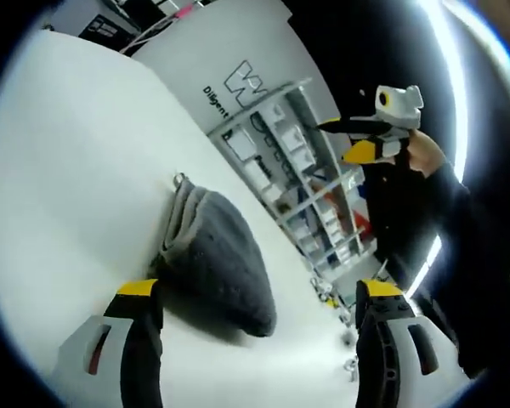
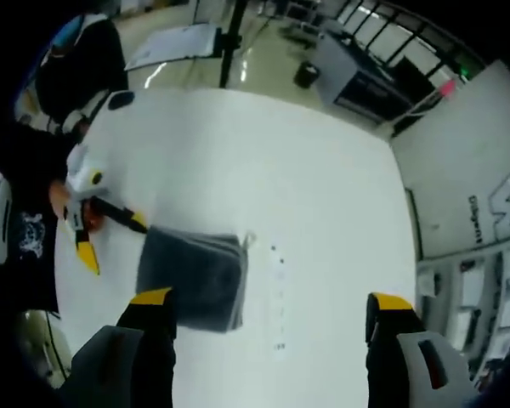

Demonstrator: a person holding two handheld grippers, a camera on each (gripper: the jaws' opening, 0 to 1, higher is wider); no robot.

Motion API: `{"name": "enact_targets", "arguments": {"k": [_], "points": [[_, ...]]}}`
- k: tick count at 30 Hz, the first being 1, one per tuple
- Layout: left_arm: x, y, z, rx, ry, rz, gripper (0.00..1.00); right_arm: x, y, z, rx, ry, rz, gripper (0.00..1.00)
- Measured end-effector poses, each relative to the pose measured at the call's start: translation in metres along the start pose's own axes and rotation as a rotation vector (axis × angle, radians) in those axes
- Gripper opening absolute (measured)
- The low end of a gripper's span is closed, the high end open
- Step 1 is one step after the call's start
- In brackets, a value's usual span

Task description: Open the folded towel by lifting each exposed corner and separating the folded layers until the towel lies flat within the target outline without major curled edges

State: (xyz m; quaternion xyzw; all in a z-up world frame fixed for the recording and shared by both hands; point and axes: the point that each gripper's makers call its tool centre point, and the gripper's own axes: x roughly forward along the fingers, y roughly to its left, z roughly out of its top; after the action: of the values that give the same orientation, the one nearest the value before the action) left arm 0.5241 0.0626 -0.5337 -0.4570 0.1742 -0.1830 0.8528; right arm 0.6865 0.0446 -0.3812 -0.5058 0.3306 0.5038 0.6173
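Note:
A dark grey folded towel [image 1: 217, 255] lies on the white table [image 1: 76, 170], its small hanging loop [image 1: 180, 179] at the far corner. My left gripper [image 1: 259, 297] is open just above the table, and the towel's near edge lies between and ahead of its jaws. In the right gripper view the towel [image 2: 191, 276] sits low and left, with the left gripper [image 2: 110, 238] open beside its left corner. My right gripper [image 2: 272, 302] is open, high over the table with nothing between its fingers. It is also in the left gripper view as the right gripper [image 1: 357, 140], held up in the air.
A person in black [image 1: 425, 212] stands at the table's edge. Shelves of boxes [image 1: 297, 170] and a wall with a logo stand beyond the table. A row of small dark marks [image 2: 277, 289] runs across the table [image 2: 306, 170] right of the towel. A pole [image 2: 231, 34] rises behind the far edge.

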Motion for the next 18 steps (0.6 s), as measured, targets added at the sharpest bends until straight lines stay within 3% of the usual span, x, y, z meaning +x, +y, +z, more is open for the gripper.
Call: {"name": "enact_targets", "arguments": {"k": [9,18], "points": [[0.005,-0.003,0.009,-0.004,-0.022,-0.024,0.91,0.008,-0.002,0.002,0.004,0.010,0.009,0.94],[0.008,0.009,0.011,0.014,-0.020,0.004,0.76,0.027,0.007,0.001,-0.011,0.039,0.038,0.93]]}}
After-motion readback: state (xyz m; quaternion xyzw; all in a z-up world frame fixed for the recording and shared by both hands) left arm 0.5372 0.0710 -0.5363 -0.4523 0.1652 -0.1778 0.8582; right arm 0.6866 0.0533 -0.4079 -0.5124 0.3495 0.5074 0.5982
